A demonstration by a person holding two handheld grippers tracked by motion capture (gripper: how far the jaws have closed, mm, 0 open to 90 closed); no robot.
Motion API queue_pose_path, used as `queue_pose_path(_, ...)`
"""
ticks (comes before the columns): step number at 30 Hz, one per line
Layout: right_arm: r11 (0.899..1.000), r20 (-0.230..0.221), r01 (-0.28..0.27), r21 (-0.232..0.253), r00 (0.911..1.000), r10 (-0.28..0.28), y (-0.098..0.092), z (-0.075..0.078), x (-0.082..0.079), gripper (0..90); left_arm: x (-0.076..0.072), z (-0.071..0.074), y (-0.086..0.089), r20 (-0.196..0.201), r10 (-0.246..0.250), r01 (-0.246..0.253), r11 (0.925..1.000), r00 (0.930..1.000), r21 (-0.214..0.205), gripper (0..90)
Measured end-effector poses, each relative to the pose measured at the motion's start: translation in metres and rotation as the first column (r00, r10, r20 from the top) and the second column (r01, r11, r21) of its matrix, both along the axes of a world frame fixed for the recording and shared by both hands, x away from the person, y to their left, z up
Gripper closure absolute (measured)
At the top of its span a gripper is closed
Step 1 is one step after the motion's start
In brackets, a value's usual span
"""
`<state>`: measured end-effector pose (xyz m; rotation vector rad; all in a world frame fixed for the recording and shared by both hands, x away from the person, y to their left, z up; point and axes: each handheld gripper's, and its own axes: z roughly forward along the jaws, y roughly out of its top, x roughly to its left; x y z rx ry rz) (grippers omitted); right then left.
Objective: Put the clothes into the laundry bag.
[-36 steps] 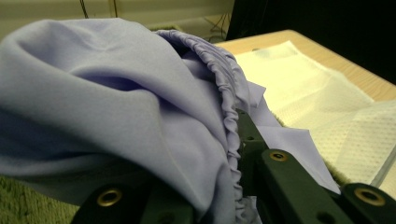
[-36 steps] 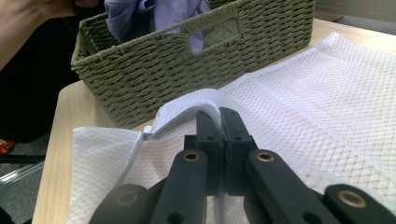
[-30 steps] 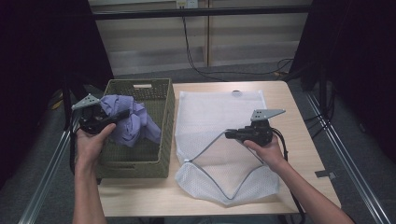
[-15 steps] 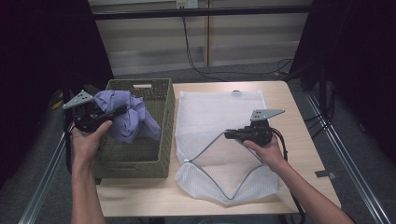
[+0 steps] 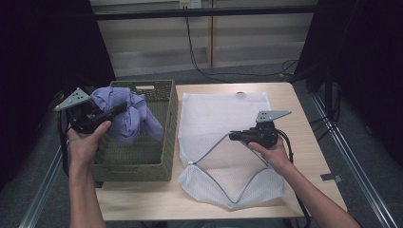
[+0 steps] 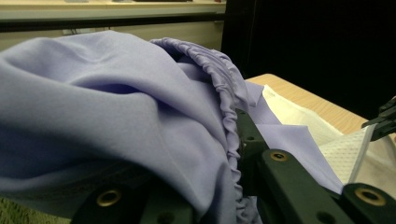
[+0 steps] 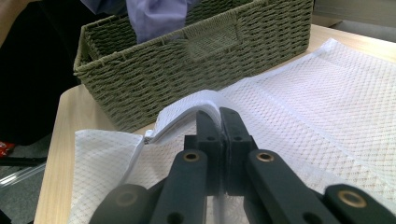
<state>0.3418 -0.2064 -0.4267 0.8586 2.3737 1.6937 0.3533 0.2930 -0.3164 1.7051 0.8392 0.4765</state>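
Observation:
A lilac garment (image 5: 130,118) hangs over the left half of a woven olive basket (image 5: 142,164), bunched in my left gripper (image 5: 121,108), which is shut on it. In the left gripper view the cloth (image 6: 116,107) drapes over the jaws and hides most of them. A white mesh laundry bag (image 5: 223,114) lies flat on the table to the right of the basket. My right gripper (image 5: 235,137) is shut on the bag's open zipper edge and holds it lifted, so the mouth gapes. The right gripper view shows that edge (image 7: 187,105) pinched in my right gripper (image 7: 219,116).
The wooden table (image 5: 285,95) has bare strips at its right and front. The basket (image 7: 187,74) stands right beside the bag's left edge. Black cables trail on the floor behind the table, and metal rails run along both sides.
My left hand has lifted the lilac garment higher above the basket and drifted a little to the left. The right gripper and the bag edge have stayed put.

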Motion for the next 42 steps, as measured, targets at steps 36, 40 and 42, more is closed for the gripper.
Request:
queue_pose_path(36, 1.0, 0.002, 0.009, 0.001, 1.0, -0.009, -0.001, 0.001, 0.0, 88.4, -0.039, 0.048, -0.006, 0.196, 0.022, -0.005, 0.9964, 0.9804, -0.085, 80.4)
queue_pose_path(40, 1.0, 0.003, 0.009, -0.001, 1.0, -0.009, 0.0, 0.001, 0.0, 88.5, -0.044, 0.053, -0.007, 0.227, 0.014, 0.005, 0.9965, 0.9738, -0.084, 80.4)
queue_pose_path(42, 1.0, 0.002, 0.01, 0.0, 1.0, -0.01, 0.0, 0.001, 0.0, 88.4, -0.046, 0.055, -0.009, 0.238, 0.003, 0.018, 0.9962, 0.9712, -0.086, 80.3)
